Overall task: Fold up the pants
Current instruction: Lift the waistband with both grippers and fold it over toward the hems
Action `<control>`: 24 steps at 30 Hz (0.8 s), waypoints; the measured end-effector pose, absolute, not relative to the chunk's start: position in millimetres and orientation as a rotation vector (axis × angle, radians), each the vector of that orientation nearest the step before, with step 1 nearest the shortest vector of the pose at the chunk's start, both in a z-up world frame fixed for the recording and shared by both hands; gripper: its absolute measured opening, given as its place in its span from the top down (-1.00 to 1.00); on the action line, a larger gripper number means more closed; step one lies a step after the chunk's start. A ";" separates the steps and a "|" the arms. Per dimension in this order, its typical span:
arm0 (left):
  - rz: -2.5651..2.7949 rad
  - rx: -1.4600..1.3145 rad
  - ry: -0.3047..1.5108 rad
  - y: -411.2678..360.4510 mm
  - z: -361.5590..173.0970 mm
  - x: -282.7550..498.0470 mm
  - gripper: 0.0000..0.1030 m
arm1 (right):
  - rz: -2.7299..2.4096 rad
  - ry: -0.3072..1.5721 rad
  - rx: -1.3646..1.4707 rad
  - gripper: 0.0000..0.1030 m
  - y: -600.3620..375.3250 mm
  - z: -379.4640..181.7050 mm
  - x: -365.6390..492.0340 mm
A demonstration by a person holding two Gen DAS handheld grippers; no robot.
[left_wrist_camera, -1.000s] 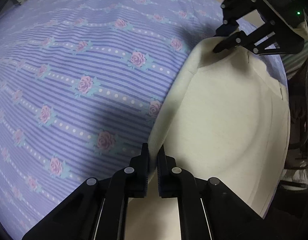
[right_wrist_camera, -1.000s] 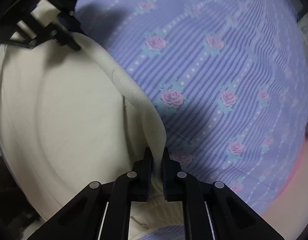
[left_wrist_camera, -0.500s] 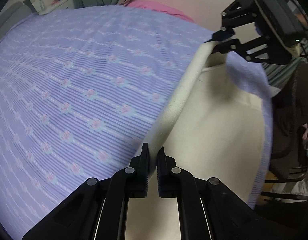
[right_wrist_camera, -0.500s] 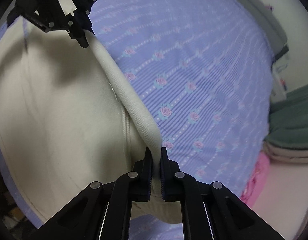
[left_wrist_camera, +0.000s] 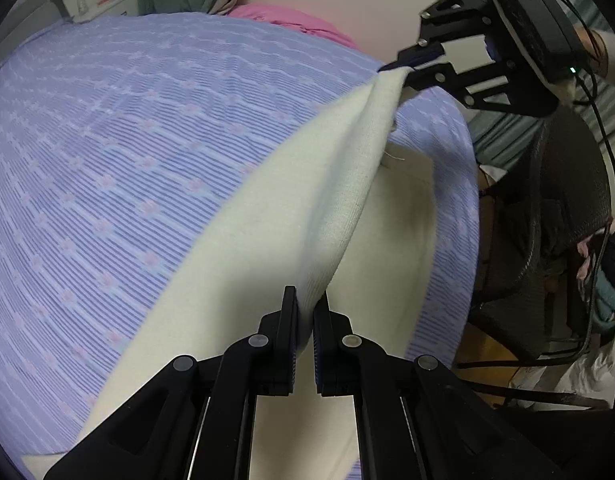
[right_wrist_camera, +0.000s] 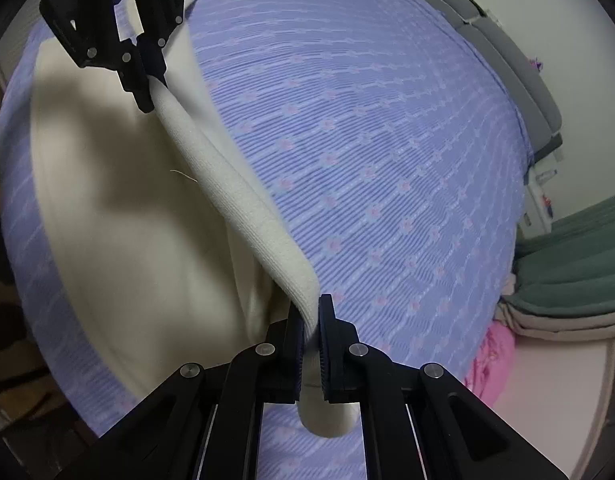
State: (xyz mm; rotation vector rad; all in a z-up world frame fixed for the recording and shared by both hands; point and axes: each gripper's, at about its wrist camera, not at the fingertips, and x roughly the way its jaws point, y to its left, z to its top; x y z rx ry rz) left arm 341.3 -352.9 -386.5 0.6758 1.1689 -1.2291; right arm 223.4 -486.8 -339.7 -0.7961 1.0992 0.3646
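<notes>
The cream pants (left_wrist_camera: 291,208) lay along one edge of the bed (left_wrist_camera: 127,152), one long edge raised taut between the left gripper (left_wrist_camera: 305,312) and right gripper (right_wrist_camera: 310,316), both pinching cloth; folding seemed barely begun.

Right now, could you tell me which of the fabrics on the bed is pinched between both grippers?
The cream pants, not the purple floral bedsheet or pink cloth.

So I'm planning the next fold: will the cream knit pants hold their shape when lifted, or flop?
Probably floppy: the cream knit pants sag between the left gripper and right gripper, and the rest drapes onto the lilac floral bedsheet. The ribbed knit looks fairly grippy, so slipping seems unlikely.
</notes>
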 end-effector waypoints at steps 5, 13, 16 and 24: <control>-1.233 0.676 1.175 -353.0 -403.7 290.6 0.84 | 0.350 1.098 -0.844 0.87 -483.6 -357.8 171.6; -1.238 0.725 1.185 -362.9 -459.3 232.8 0.84 | 0.346 1.146 -0.896 0.87 -485.8 -416.8 122.8; -1.235 0.757 1.175 -364.9 -471.8 221.2 0.84 | 0.342 1.170 -0.876 0.87 -487.3 -435.5 113.1; -1.216 0.813 1.156 -364.9 -495.5 202.1 0.84 | 0.315 1.182 -0.834 0.87 -486.1 -463.8 101.8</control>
